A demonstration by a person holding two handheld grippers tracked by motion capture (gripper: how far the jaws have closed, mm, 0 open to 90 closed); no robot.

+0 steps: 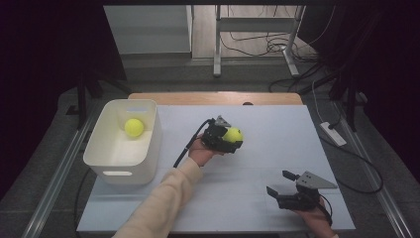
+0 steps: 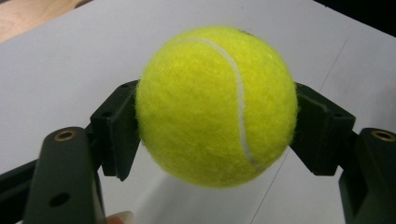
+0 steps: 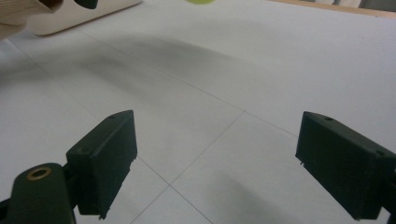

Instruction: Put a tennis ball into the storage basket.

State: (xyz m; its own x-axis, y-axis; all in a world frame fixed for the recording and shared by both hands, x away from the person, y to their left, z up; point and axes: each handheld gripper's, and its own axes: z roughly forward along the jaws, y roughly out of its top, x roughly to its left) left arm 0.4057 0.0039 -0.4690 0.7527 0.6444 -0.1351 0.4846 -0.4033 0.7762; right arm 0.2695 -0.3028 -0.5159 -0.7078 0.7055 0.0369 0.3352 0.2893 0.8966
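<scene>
Altogether two tennis balls show in the high view: one ball [image 1: 233, 134] clamped in the left tool [image 1: 229, 138] above the middle of the white surface [image 1: 277, 129], and a second ball [image 1: 133, 127] lying inside the white bin [image 1: 148, 148] at the left side of the surface. There is one bin, and there are two tools, one in each hand. The right tool [image 1: 280, 183] sits near the front right corner of the surface, well apart from the left one, its jaws spread with nothing between them.

From the left gripper view the held ball [image 2: 217, 105] appears close up: both black jaws press against its sides, its white seam curves down the right half, and it hangs clear of the surface, with a shadow under it. A fingertip [image 2: 119, 218] peeks in at the bottom edge. That detail of the grip, jaw against felt, is too small to read from the high view, where the ball merely sits at the tool's tip.

From the right gripper view the right tool [image 3: 215, 163] has its two jaws wide apart over bare surface crossed by thin lines. Far off at the top edge, a sliver of yellow ball [image 3: 201, 1], a strip of the bin [image 3: 88, 16] and a bit of cream sleeve [image 3: 23, 11] come in. The high view alone gives the second ball in the bin and the wooden edge [image 1: 215, 97] behind the white sheet.
</scene>
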